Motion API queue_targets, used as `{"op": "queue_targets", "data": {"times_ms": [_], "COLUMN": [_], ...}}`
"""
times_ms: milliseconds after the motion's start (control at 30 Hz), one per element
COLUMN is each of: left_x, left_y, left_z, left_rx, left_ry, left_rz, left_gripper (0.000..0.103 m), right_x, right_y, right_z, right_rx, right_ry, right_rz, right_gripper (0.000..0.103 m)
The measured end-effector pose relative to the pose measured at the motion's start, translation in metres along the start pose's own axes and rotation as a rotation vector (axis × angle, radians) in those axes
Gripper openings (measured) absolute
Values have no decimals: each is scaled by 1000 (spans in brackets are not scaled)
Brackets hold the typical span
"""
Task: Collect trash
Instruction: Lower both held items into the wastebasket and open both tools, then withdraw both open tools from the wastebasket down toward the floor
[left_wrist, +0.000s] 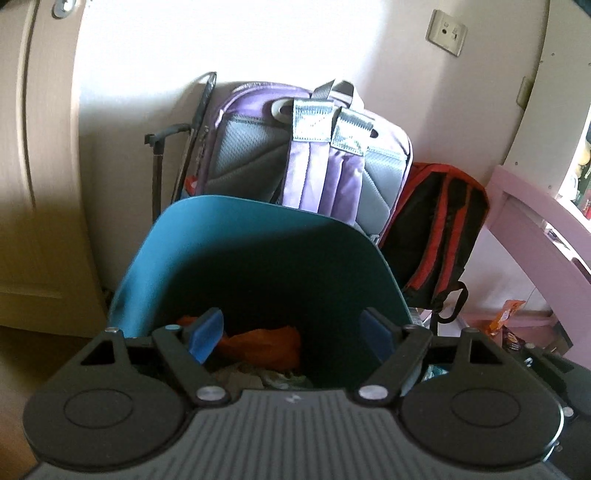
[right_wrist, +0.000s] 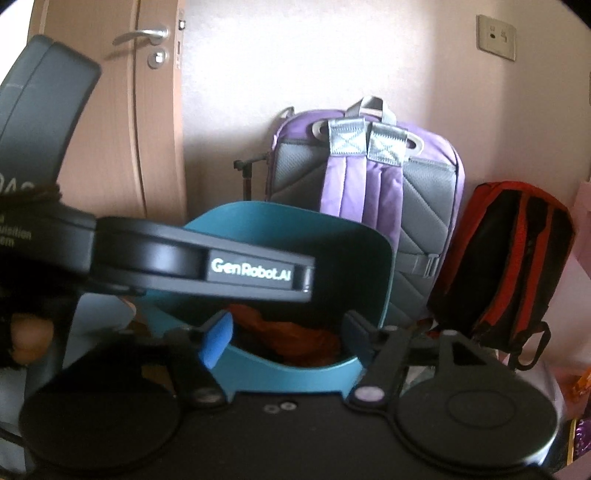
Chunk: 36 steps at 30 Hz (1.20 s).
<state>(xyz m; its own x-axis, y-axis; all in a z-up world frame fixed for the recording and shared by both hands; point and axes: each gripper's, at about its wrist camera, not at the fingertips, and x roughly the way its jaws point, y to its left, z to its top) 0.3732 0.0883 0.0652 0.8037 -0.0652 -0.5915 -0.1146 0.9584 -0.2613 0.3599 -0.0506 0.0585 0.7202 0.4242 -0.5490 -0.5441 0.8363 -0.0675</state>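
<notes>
Here both grippers hang over a teal bin (left_wrist: 236, 258), which stands on the floor in front of two backpacks. The left gripper (left_wrist: 293, 334) has its blue-padded fingers (left_wrist: 207, 334) spread wide and holds nothing; below the gap lies an orange wrapper (left_wrist: 266, 345) on top of paler crumpled scraps (left_wrist: 273, 376) inside the bin. The right gripper (right_wrist: 286, 341) is likewise spread, its fingers (right_wrist: 216, 343) straddling the bin's near rim, and nothing sits between them. In the right wrist view the same orange wrapper (right_wrist: 295, 338) shows inside the bin (right_wrist: 280, 376), and the body of the left gripper (right_wrist: 207, 264), marked with white lettering, crosses the picture above the bin's opening.

Behind the bin a purple and grey backpack (left_wrist: 314, 162) leans upright against the white wall (left_wrist: 258, 44), straps facing out. Just beside it, on the right, a smaller red and black backpack (left_wrist: 439, 229) leans the same way. A dark folded stand (left_wrist: 159, 170) rests against the wall left of the purple pack. A wooden door (right_wrist: 155, 122) with a metal handle closes off the left side, and a wall socket (left_wrist: 447, 33) sits high on the right. Near the pink furniture (left_wrist: 524, 229) on the right, an orange snack packet (left_wrist: 504, 317) lies on the floor, well apart from the bin.
</notes>
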Motion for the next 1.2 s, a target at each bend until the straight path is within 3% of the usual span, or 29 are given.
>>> {"op": "queue_targets", "data": {"times_ms": [333, 667, 733, 1200], "left_x": [-59, -106, -111, -100], "left_y": [2, 9, 14, 66], "left_z": [-17, -57, -68, -152], "left_rx": [-4, 24, 23, 42], "left_ry": [-10, -11, -10, 80], "left_rz": [15, -1, 5, 65], "left_gripper": [83, 95, 100, 101], "right_x": [-52, -89, -92, -77], "right_y": [20, 41, 45, 73], "right_z": [-8, -30, -36, -99], "right_rx": [-27, -68, -73, -76], "right_ry": [-33, -37, -30, 89], "right_rz": [-7, 16, 28, 153], "right_gripper": [91, 96, 96, 98]}}
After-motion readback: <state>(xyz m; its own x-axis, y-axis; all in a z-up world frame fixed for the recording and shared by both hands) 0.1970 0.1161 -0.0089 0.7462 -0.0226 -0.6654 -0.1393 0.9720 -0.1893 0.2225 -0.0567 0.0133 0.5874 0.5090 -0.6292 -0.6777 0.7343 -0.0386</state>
